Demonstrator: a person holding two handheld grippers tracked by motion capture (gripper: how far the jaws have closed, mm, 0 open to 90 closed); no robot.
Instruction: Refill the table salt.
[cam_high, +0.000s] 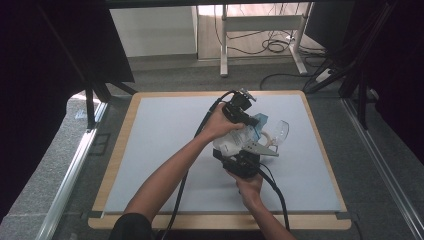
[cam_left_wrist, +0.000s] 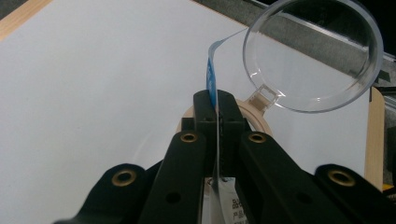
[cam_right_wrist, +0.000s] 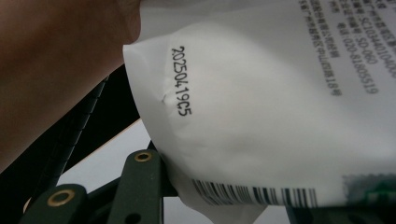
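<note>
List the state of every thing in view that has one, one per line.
Left gripper: shut on the pouch's blue top edge.
Right gripper: clamped on the pouch's lower body.
White pouch: held off the table, bulging.
Clear cup: empty, tilted on its side.
Wooden ring: lying beneath the cup.

The bag is white with black print, a barcode and a blue edge; beside it the clear cup; both above the pale grey mat.
</note>
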